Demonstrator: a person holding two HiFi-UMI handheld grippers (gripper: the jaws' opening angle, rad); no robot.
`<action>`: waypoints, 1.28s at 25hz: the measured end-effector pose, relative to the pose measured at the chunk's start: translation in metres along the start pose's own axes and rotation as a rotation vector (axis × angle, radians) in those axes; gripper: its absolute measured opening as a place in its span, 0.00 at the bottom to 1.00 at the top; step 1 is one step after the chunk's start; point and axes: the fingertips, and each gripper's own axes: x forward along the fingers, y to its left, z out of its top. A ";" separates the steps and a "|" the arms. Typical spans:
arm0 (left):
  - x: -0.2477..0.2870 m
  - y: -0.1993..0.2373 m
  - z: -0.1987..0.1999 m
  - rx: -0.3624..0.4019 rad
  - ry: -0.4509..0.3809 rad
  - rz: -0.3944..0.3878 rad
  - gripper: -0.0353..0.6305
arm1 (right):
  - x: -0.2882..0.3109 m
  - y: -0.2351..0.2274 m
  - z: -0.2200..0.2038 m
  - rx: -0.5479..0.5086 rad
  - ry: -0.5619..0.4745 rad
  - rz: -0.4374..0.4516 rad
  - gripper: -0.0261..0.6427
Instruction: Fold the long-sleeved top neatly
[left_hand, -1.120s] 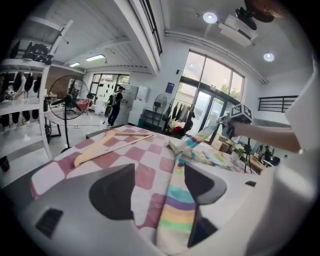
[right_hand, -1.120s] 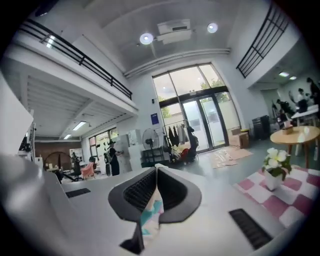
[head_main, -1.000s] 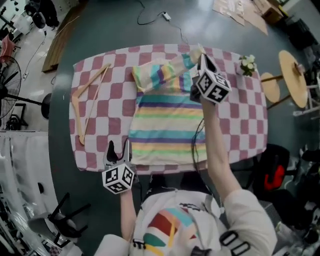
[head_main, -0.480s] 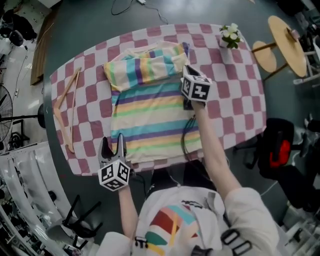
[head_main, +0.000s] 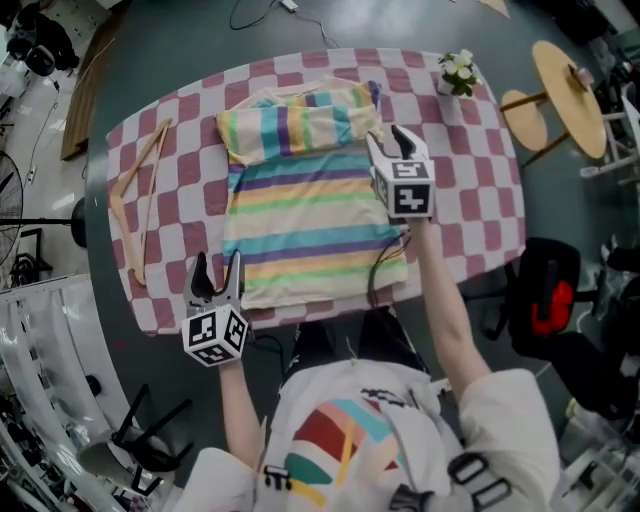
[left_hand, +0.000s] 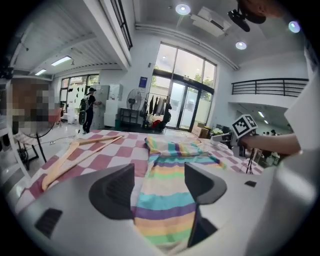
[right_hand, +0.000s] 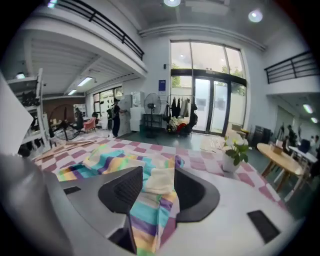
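The left gripper (head_main: 218, 278) hovers, fingers spread and empty, just off the near left hem corner of the striped top (head_main: 305, 225), which lies flat on the table (head_main: 470, 200), long axis running away from the person. The right gripper (head_main: 388, 142), fingers just opening, is over its far right edge; cloth shows between them, apparently unpinched.

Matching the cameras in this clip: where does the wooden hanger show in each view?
Head view: wooden hanger at left, on the checked cloth.
Left gripper view: lower left, large and near.
Right gripper view: far left, small and distant.
Shared landmark: the striped top, right of it in every view.
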 end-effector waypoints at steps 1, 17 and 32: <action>-0.004 -0.002 0.001 0.045 0.010 -0.028 0.50 | -0.017 0.006 0.002 -0.058 -0.008 0.021 0.30; -0.065 0.007 -0.142 0.409 0.361 -0.283 0.50 | -0.211 0.063 -0.203 -0.247 0.349 0.184 0.30; -0.056 0.004 -0.169 0.449 0.426 -0.230 0.49 | -0.212 0.043 -0.275 -0.284 0.499 0.181 0.30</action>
